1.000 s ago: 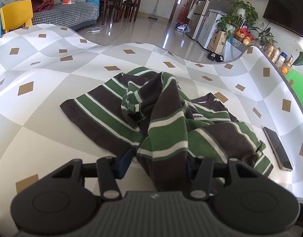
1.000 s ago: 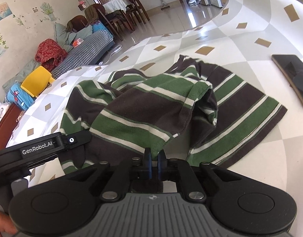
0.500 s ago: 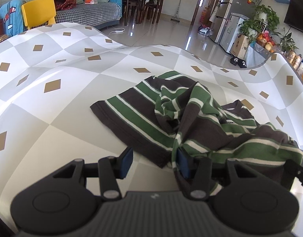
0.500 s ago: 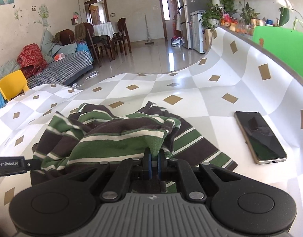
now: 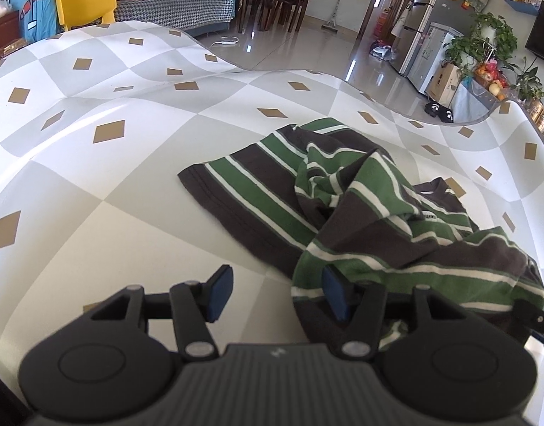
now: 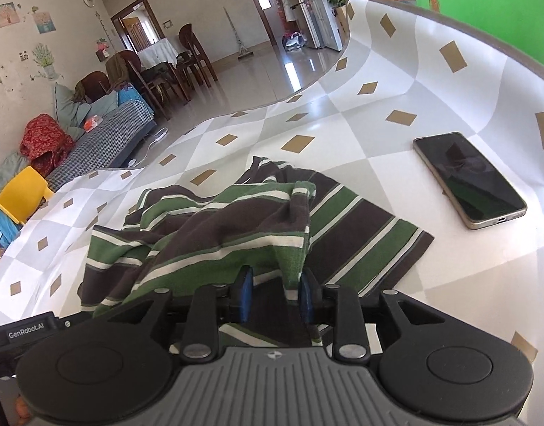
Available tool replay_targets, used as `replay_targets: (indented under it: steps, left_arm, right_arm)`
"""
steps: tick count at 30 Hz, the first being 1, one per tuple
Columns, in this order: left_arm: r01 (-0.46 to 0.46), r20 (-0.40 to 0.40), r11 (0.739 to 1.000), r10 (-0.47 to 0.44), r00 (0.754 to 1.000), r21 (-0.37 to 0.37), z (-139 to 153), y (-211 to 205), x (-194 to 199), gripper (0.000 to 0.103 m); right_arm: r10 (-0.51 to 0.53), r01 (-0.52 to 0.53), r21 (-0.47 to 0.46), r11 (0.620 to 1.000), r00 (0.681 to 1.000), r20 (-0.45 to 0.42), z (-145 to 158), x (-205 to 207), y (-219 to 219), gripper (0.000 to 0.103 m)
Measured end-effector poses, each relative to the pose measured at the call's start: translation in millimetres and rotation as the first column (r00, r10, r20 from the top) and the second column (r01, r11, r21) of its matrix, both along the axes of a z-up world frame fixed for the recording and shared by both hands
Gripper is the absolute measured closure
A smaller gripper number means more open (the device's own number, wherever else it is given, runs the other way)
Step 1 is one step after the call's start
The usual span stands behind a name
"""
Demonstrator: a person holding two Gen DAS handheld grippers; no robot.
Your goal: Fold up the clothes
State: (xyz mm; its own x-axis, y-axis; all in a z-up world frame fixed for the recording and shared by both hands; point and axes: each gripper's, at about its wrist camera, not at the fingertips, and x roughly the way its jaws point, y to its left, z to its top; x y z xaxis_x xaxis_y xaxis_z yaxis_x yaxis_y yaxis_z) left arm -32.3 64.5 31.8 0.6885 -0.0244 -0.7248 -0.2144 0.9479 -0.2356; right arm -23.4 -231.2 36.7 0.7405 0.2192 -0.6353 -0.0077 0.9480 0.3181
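A green, brown and white striped shirt (image 5: 342, 213) lies crumpled on the chequered tablecloth (image 5: 130, 177). My left gripper (image 5: 277, 293) is at its near left edge with its jaws opening. Only bare table shows between the blue pads (image 5: 220, 293), and the hem drapes over the outside of the right finger. My right gripper (image 6: 274, 294) is at the near edge of the shirt (image 6: 218, 234), jaws opening. A fold of the fabric hangs loosely between its pads (image 6: 243, 294), which are not pressing on it.
A dark phone (image 6: 468, 181) lies on the table to the right of the shirt. The left gripper's body (image 6: 23, 330) shows at the lower left of the right wrist view. A green chair (image 6: 484, 10) stands behind the table's far right edge.
Both grippers' jaws have spread apart. The right one was shut on a fold of the shirt and has let go. The lifted fabric has sunk lower onto the table.
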Motion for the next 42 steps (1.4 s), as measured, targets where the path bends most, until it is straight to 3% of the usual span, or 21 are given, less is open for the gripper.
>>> replay_targets:
  steps: [2, 12, 18, 25, 42]
  left_arm:
    - [0.015, 0.023, 1.0, -0.015, 1.0, 0.005, 2, -5, -1, 0.03]
    - [0.099, -0.008, 0.994, -0.099, 0.995, 0.052, -13, -37, 9, 0.022]
    - [0.138, -0.037, 0.983, -0.135, 0.99, 0.123, -28, -54, 11, 0.021]
    - [0.103, -0.059, 0.989, -0.098, 0.993, 0.103, -35, -46, 11, 0.019]
    - [-0.032, -0.107, 0.983, 0.052, 0.993, 0.179, -36, -19, 7, 0.015]
  right_arm:
    - [0.024, -0.024, -0.003, 1.0, 1.0, -0.005, -1, -1, 6, 0.07]
    - [0.08, -0.083, -0.055, 0.995, 0.995, -0.059, -14, 2, 25, 0.066]
    - [0.114, -0.126, -0.13, 0.983, 0.989, -0.094, -26, 6, 40, 0.066]
    - [0.073, -0.091, -0.173, 0.981, 0.992, -0.105, -36, 13, 43, 0.069]
    - [-0.064, 0.048, -0.154, 0.987, 0.993, -0.098, -33, 18, 16, 0.071]
